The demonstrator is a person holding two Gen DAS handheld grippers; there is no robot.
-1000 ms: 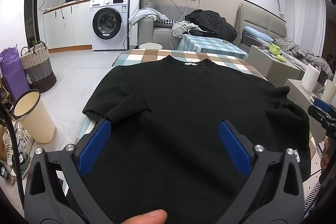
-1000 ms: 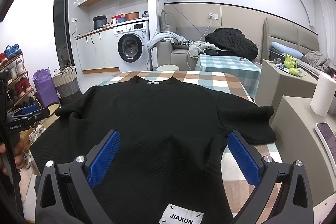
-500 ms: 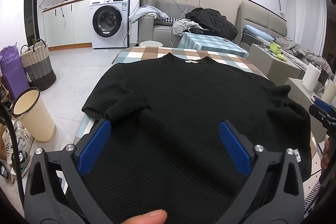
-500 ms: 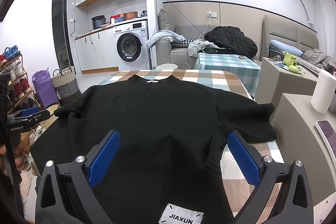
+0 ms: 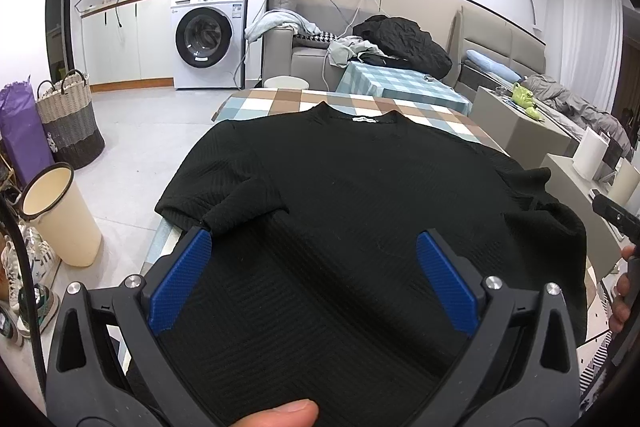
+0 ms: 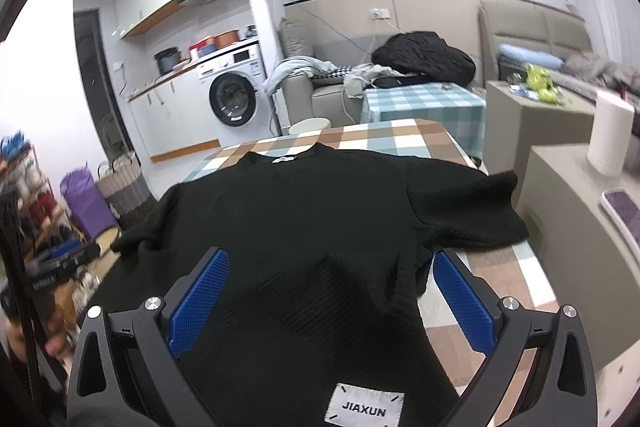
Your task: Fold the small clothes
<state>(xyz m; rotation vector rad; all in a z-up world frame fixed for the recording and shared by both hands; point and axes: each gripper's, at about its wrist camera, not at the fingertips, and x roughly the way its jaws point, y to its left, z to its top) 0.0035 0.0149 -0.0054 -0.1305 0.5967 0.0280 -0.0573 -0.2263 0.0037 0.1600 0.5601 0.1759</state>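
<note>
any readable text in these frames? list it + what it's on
"JIAXUN": white patch at the hem of the black sweater.
Neck label of the sweater: print too small to read.
Washing machine: panel marks and door sticker too small to read.
Left gripper, seen in the right wrist view: white lettering, blurred.

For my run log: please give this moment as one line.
shirt: flat on table, unfolded | left gripper: open over hem | right gripper: open, holding nothing

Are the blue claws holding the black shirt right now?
No. Both the left gripper and right gripper are open above the black shirt, holding nothing.
</note>
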